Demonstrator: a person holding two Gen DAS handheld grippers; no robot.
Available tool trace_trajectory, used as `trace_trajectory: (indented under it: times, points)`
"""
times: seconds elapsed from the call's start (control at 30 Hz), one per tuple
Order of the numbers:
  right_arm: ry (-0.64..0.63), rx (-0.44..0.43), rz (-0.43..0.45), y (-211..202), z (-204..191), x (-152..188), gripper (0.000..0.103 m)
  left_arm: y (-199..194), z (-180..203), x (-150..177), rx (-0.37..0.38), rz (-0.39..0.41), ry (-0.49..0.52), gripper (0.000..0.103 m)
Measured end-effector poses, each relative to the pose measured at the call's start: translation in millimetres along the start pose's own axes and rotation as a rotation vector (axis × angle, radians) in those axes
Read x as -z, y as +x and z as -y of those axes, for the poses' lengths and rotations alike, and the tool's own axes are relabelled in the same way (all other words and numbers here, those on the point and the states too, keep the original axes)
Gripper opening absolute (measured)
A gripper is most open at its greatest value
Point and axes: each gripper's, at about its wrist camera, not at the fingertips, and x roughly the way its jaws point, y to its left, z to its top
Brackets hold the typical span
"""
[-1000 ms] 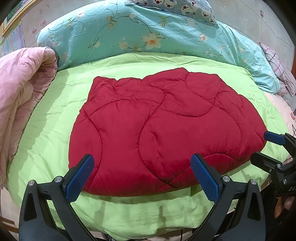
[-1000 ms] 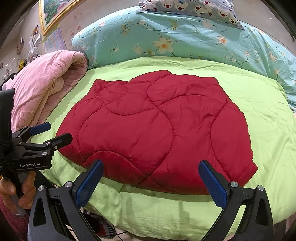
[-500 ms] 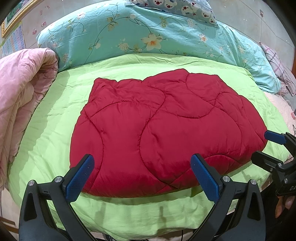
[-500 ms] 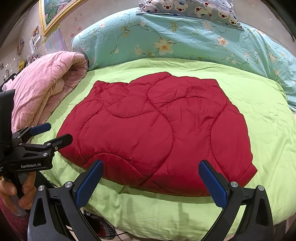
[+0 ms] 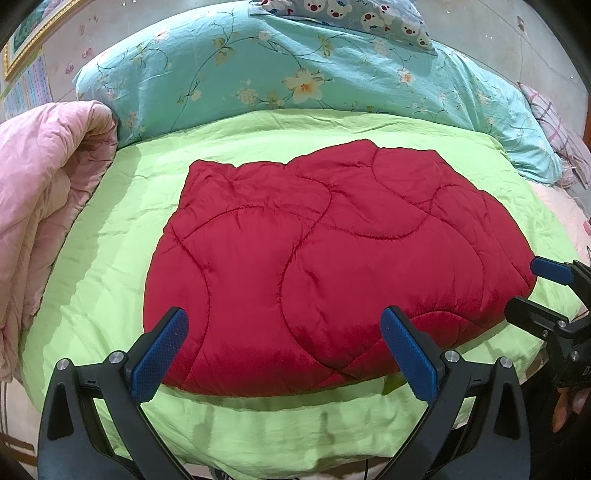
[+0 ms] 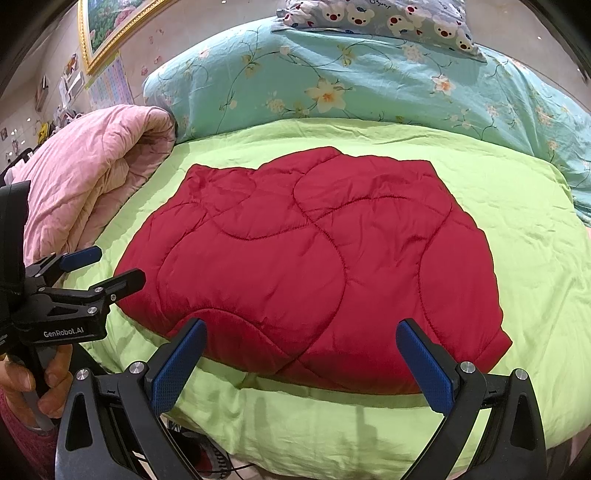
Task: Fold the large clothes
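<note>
A folded red quilted garment point(image 5: 332, 258) point(image 6: 317, 266) lies flat on the lime-green sheet point(image 5: 118, 236) point(image 6: 517, 240) in the middle of the bed. My left gripper point(image 5: 284, 350) hovers open just before the garment's near edge, nothing between its blue pads. My right gripper point(image 6: 299, 365) is open too, over the same near edge, further right. In the left wrist view the right gripper point(image 5: 543, 291) shows at the right border beside the garment's right corner. The left gripper point(image 6: 99, 266) appears at the left of the right wrist view, held by a hand point(image 6: 33, 384).
A rolled pink quilt point(image 5: 40, 206) point(image 6: 88, 177) lies along the left side of the bed. A teal floral duvet point(image 5: 295, 74) point(image 6: 369, 81) and a bear-print pillow point(image 5: 362, 18) are piled at the head. A framed picture point(image 6: 107, 26) hangs on the wall.
Both views have shifted very slightly, the garment sitting a touch lower in frame. Both grippers stay open and the garment lies unmoved.
</note>
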Motion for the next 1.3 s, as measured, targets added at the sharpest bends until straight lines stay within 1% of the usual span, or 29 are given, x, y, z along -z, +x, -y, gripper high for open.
trace_trajectory:
  times: [0.27, 0.73, 0.83, 0.97, 1.07, 1.23, 1.3]
  points:
    - [0.001, 0.008, 0.018, 0, 4, -4, 0.103, 0, 1, -4, 0.007, 0.006, 0.0, 0.103]
    - [0.007, 0.017, 0.02, 7, 9, -10, 0.103, 1, 4, -7, -0.011, 0.018, 0.009, 0.103]
    - [0.009, 0.015, 0.019, 7, 10, -11, 0.103, 2, 2, -7, -0.004, 0.012, 0.0, 0.103]
    - [0.007, 0.014, 0.016, 10, 11, -13, 0.103, 3, 1, -8, -0.014, 0.013, -0.005, 0.103]
    - [0.005, 0.009, 0.012, 13, 10, -15, 0.103, 4, 0, -9, -0.002, 0.01, -0.006, 0.103]
    - [0.003, -0.008, 0.008, 18, 10, -18, 0.103, 4, 4, -12, -0.009, 0.014, 0.008, 0.103]
    - [-0.003, -0.008, 0.01, 19, 10, -20, 0.103, 5, 5, -12, 0.006, 0.011, 0.005, 0.103]
